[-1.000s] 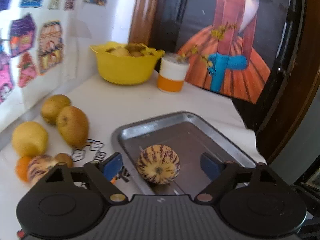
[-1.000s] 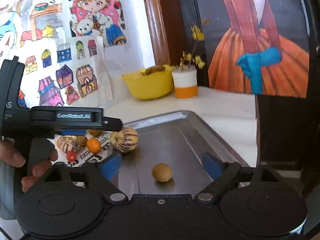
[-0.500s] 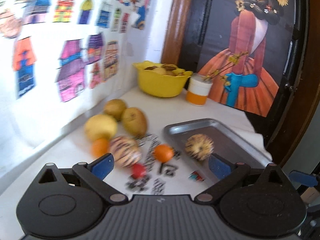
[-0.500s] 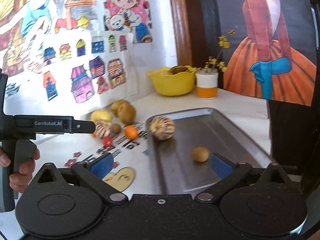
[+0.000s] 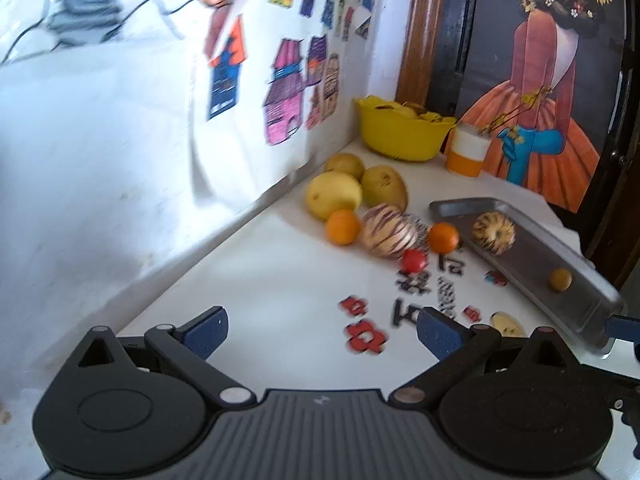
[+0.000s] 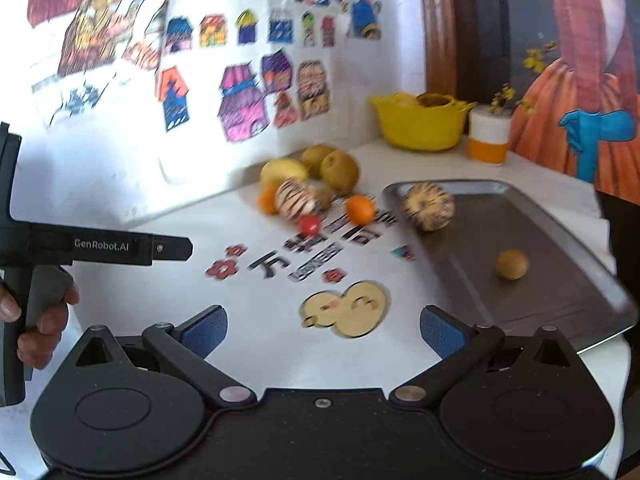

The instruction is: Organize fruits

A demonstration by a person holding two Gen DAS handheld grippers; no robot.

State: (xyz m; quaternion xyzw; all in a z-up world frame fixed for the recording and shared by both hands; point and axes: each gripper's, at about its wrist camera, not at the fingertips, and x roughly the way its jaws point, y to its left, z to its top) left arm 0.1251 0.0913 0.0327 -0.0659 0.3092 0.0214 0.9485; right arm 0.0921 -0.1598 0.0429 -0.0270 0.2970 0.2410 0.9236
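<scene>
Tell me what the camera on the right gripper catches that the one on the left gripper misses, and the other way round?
Only the right wrist view shows a hand gripping the other tool's handle, and the whole gourd-shaped sticker.

Only the left wrist view shows the face and sunflowers at the top of the painting.

Both show the metal tray holding a striped melon and a small brown fruit, the loose fruit pile by the wall, the yellow bowl, and open, empty jaws.
</scene>
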